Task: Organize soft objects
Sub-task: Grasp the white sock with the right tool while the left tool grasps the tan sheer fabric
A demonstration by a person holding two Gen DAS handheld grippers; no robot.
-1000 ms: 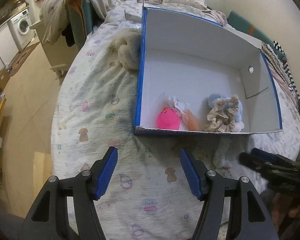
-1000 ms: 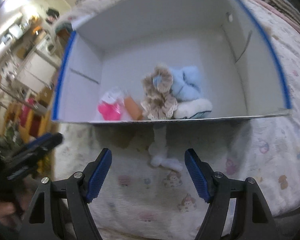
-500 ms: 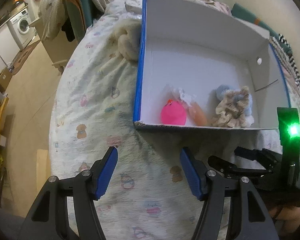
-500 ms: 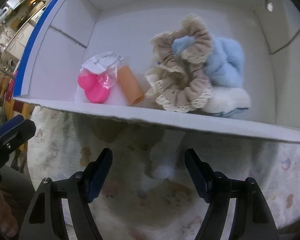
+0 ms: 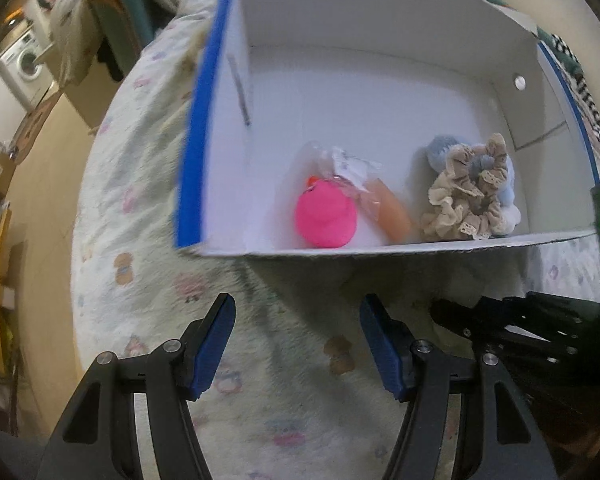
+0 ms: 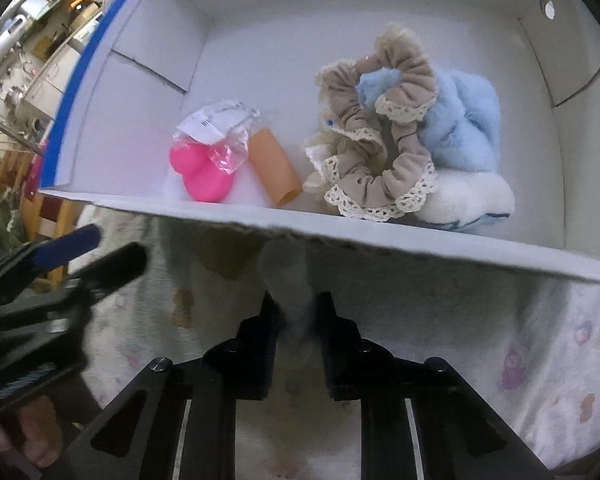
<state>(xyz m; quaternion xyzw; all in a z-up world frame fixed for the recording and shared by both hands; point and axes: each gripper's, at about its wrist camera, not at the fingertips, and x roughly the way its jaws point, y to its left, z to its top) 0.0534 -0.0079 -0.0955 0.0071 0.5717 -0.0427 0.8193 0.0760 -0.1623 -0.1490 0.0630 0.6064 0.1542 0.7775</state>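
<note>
A white cardboard box with blue edges (image 5: 204, 128) (image 6: 380, 236) lies on the bed. Inside it lie a pink soft toy (image 5: 326, 218) (image 6: 200, 170), an orange tube (image 6: 274, 168), a beige lace scrunchie (image 5: 464, 200) (image 6: 376, 136), a fluffy blue piece (image 6: 464, 124) and a white one (image 6: 468, 196). My right gripper (image 6: 294, 312) is shut on a white fluffy object (image 6: 286, 276) just in front of the box's near wall. My left gripper (image 5: 296, 316) is open and empty over the bedsheet, left of the right gripper (image 5: 500, 320).
The bed carries a pale sheet with cartoon prints (image 5: 140, 220). A chair draped with clothes (image 5: 100, 32) and a washing machine (image 5: 24, 64) stand at the far left. The bed's edge drops to the floor on the left (image 5: 48, 184).
My right gripper has closed on the white fluffy object lying before the box. Both grippers have moved closer to the box.
</note>
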